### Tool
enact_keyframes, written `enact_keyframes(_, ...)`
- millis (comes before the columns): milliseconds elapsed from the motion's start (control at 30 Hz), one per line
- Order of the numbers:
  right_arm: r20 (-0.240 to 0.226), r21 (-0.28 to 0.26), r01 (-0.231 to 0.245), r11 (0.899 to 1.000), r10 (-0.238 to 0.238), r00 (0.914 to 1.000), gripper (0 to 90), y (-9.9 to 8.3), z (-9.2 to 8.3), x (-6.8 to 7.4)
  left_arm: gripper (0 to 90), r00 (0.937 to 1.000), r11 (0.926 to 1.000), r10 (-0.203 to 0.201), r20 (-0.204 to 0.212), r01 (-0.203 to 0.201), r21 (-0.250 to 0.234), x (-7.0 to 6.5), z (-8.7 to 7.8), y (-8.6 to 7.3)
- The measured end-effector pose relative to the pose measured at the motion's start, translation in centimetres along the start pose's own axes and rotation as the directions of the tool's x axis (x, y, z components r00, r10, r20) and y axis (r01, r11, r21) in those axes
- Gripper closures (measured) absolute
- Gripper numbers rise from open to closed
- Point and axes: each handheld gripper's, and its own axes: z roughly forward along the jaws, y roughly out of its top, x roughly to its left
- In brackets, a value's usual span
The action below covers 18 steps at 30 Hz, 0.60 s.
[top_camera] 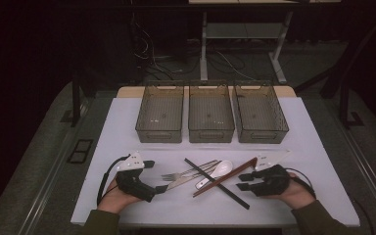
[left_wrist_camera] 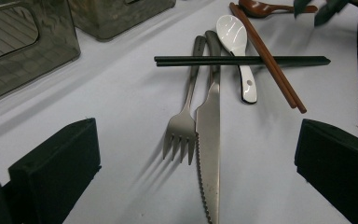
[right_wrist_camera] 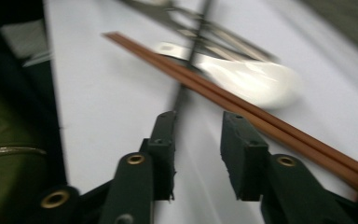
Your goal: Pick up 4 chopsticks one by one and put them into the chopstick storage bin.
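A white counter (top_camera: 127,127) is seen mid-frame in the high view. Three clear bins are lined up across its upper part: left bin (top_camera: 159,112), mid bin (top_camera: 210,112), right bin (top_camera: 260,113), all w/ nothing seen inside.

Cutlery is piled at lower centre of the high view. A fork (left_wrist_camera: 185,112) and a knife (left_wrist_camera: 209,135) are laid side by side, touching or nearly so, tines and serrated tip toward the bottom of the left tool view. Black chopsticks (left_wrist_camera: 242,60) are laid across both handles. A white spoon (left_wrist_camera: 235,42) is set just right of the knife, its bowl at upper centre of that view, also under the black pair. Brown chopsticks (left_wrist_camera: 268,58) are crossed over the black ones, at upper right. A brown spoon (left_wrist_camera: 261,7) is glimpsed at the top edge, near the other tool.

The left tool (top_camera: 155,175) is held at lower left of the high view, jaws spread wide, nothing between them, pointed at the fork and knife. The right tool (top_camera: 245,181) is held at lower right, jaws parted a little, nothing pinched; in its own view (blurred) the black chopsticks run up from beside one jaw, and the brown chopsticks (right_wrist_camera: 242,105) pass just outside the other jaw.
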Motion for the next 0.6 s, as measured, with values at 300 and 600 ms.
enact_keyframes(300, 0.204, -0.027, -0.134, 0.991, 0.137, 0.9694, 44.1, -3.4, -4.2, -3.9, 0.0, 1.0, 1.0, -0.006, 0.002, 0.006, -0.001, 0.0, 0.1, 0.0)
enact_keyframes(600, 0.256, 0.047, -0.16, 0.986, 0.143, 0.9561, 40.7, -4.9, -3.4, -5.3, 0.0, 1.0, 1.0, -0.004, 0.004, 0.004, 0.0, 0.0, 0.1, 0.0)
